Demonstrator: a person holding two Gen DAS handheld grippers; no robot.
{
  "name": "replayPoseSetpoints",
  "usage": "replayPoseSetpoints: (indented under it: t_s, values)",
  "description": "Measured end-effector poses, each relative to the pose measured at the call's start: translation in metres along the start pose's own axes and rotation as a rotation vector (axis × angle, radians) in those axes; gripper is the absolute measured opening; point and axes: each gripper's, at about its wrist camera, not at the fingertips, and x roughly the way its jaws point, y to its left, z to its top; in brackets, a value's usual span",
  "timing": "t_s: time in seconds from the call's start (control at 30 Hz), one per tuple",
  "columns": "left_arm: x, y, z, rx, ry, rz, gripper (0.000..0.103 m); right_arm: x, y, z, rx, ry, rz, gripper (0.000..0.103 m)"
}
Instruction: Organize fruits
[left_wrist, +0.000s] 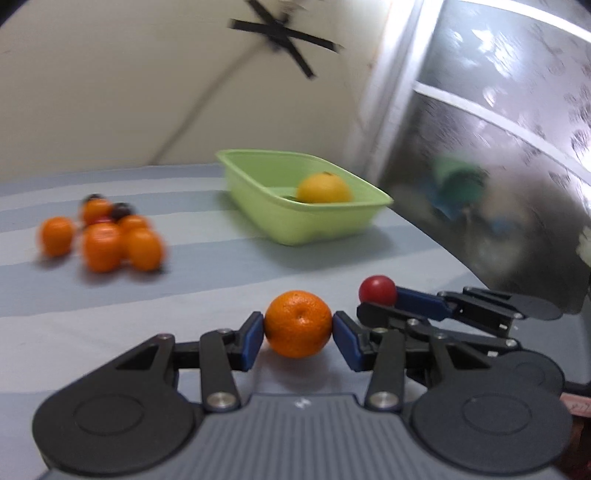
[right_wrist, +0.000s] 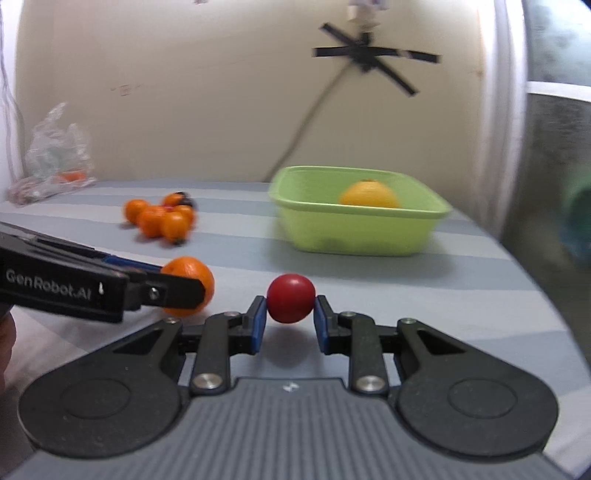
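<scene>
A: What do the jaws of the left gripper (left_wrist: 298, 334) hold?

B: They are closed part-way on a mandarin (left_wrist: 298, 324), one blue pad touching each side, the fruit just above the striped tablecloth (left_wrist: 207, 284).

A: And the right gripper (right_wrist: 290, 316)?

B: Narrower still: its pads pinch a small red fruit (right_wrist: 291, 297), also lifted, with its shadow on the cloth beneath. The two grippers sit just beside each other.

A: How many fruits remain loose?

B: One cluster (left_wrist: 107, 236) lies well to the left on the cloth. Five orange ones can be counted, plus perhaps two dark ones and a sliver of red behind; motion blur makes that count uncertain.

A: The container?

B: One green tub (left_wrist: 328, 221) stands beyond the grippers, to the right of the cluster, with one yellow-orange fruit (left_wrist: 324, 189) inside. A crumpled plastic bag (right_wrist: 55, 155) rests at the far left edge by the wall.
</scene>
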Motion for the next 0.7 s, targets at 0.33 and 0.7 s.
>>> replayPoseSetpoints:
  t_s: [0.33, 0.7]
  values:
    - [0.030, -0.031, 0.008, 0.062, 0.003, 0.027, 0.043, -0.001, -0.042, -0.014, 0.086, 0.027, -0.084, 0.032]
    - [0.037, -0.033, 0.003, 0.090, 0.021, 0.068, 0.053, -0.001, -0.047, -0.015, 0.117, 0.035, -0.047, 0.034]
